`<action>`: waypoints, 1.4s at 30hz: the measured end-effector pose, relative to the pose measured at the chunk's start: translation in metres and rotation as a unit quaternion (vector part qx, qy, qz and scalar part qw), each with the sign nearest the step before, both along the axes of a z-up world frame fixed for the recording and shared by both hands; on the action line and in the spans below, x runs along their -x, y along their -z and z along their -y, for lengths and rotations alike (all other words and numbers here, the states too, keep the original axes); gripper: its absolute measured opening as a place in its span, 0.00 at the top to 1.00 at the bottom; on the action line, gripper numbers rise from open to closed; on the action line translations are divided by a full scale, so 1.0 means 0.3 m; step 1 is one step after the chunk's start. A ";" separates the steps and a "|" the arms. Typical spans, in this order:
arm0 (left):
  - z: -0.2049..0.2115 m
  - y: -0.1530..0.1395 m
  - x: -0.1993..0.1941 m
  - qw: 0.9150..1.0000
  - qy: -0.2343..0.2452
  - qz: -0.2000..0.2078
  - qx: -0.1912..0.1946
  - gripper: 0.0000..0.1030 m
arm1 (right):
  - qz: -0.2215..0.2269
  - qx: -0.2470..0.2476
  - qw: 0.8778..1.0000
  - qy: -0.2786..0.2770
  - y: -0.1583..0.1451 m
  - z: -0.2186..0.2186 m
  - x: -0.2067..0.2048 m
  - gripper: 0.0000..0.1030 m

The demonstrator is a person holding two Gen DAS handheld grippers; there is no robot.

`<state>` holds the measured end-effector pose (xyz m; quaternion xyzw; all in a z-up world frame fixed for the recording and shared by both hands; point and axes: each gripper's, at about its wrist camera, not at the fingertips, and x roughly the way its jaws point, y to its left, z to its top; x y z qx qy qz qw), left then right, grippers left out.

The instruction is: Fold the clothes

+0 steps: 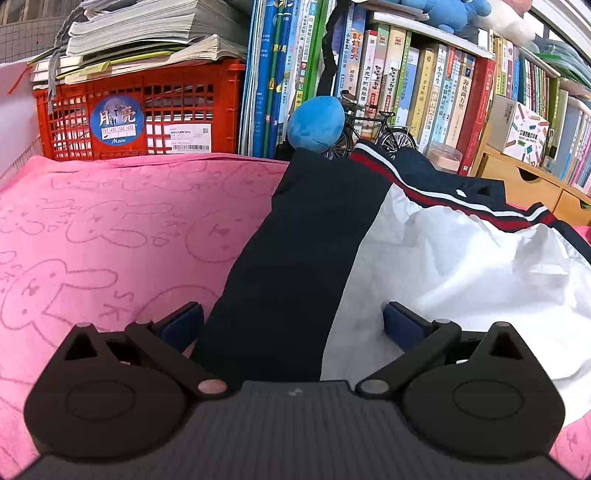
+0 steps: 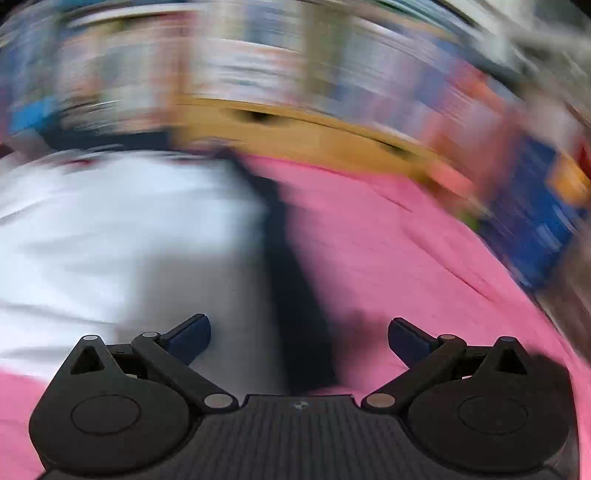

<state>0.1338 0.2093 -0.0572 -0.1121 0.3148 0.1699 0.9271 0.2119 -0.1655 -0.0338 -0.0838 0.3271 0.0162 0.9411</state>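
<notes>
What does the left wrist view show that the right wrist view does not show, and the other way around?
Only the left wrist view shows, sharply, the red crate, the stacked papers on it, the row of books, a blue plush ball, a small model bicycle, and the garment's red and white stripes. Only the right wrist view, heavily blurred, shows the right gripper, open over the garment's right dark edge. Both share the white and navy garment on the pink towel; the left gripper is open too.
</notes>
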 end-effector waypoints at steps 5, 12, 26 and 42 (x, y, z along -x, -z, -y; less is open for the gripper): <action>0.009 -0.002 -0.002 1.000 -0.001 -0.002 -0.008 0.00 | -0.002 -0.075 0.997 0.023 -0.056 0.094 0.023 0.01; 0.014 -0.001 -0.004 1.000 -0.001 -0.004 -0.013 0.00 | 0.019 -0.134 0.970 -0.204 -0.118 -0.388 0.089 0.00; 0.008 0.003 -0.005 1.000 0.004 -0.005 -0.007 0.00 | 0.010 -0.010 0.998 -0.063 -0.014 -0.266 -0.201 0.00; 0.018 -0.001 -0.010 1.000 0.003 -0.010 -0.013 0.00 | 0.040 -0.024 0.969 -0.244 -0.081 -0.842 -0.171 0.19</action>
